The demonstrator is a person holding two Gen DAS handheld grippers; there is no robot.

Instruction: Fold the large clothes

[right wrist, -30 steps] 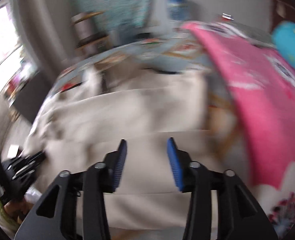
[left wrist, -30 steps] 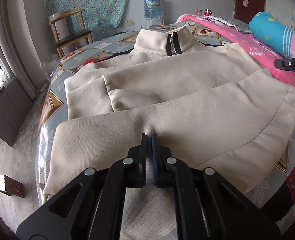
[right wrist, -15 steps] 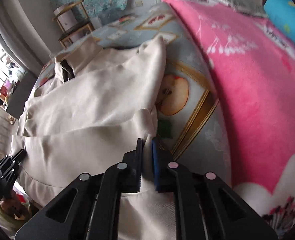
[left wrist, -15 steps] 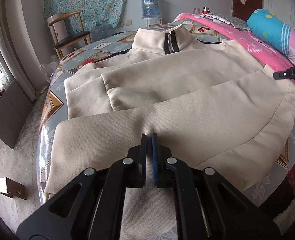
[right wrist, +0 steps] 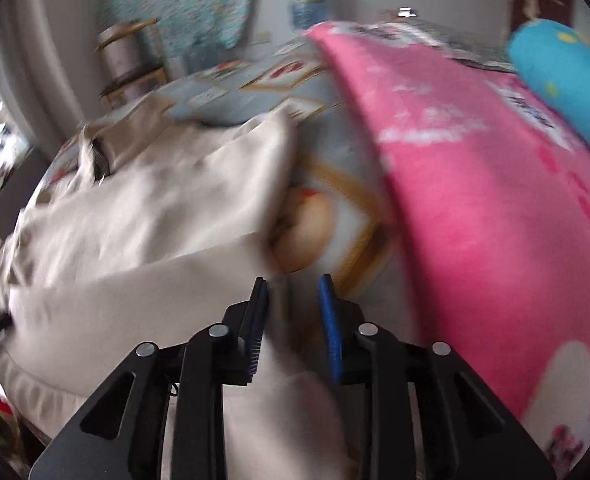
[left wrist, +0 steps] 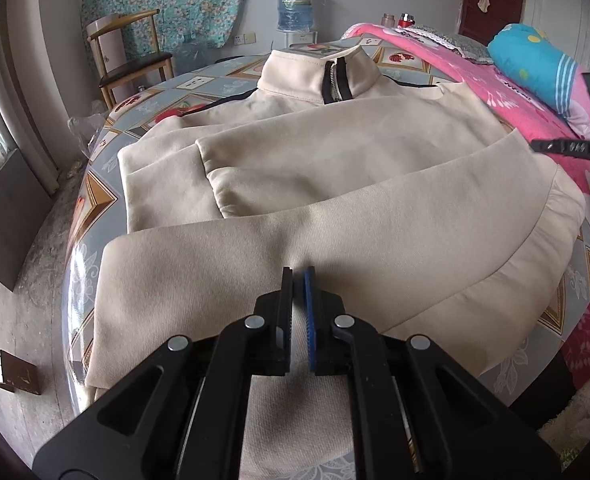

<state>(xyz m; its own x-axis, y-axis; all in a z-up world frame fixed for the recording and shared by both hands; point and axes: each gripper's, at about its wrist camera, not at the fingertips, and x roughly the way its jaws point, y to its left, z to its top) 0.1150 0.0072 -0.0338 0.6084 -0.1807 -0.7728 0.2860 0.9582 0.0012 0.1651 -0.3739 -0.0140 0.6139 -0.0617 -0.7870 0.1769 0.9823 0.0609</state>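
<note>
A beige zip-collar jacket [left wrist: 315, 184] lies flat on the patterned bed, both sleeves folded across its front. My left gripper [left wrist: 298, 276] is shut on the jacket's lower fabric near the hem. The right gripper's body [left wrist: 567, 146] shows at the right edge of the left wrist view, above the jacket's right side. In the blurred right wrist view my right gripper [right wrist: 293, 284] is open, over the jacket's right edge [right wrist: 143, 232], holding nothing.
A pink blanket [right wrist: 475, 184] and a blue pillow [left wrist: 535, 60] lie right of the jacket. A wooden chair [left wrist: 131, 60] and a water bottle [left wrist: 295, 6] stand at the far wall. The bed edge drops to a concrete floor [left wrist: 23, 308] at left.
My right gripper was shut on the jacket's right edge half a second ago; now it is open and has let go while moving. The left gripper stays shut in place.
</note>
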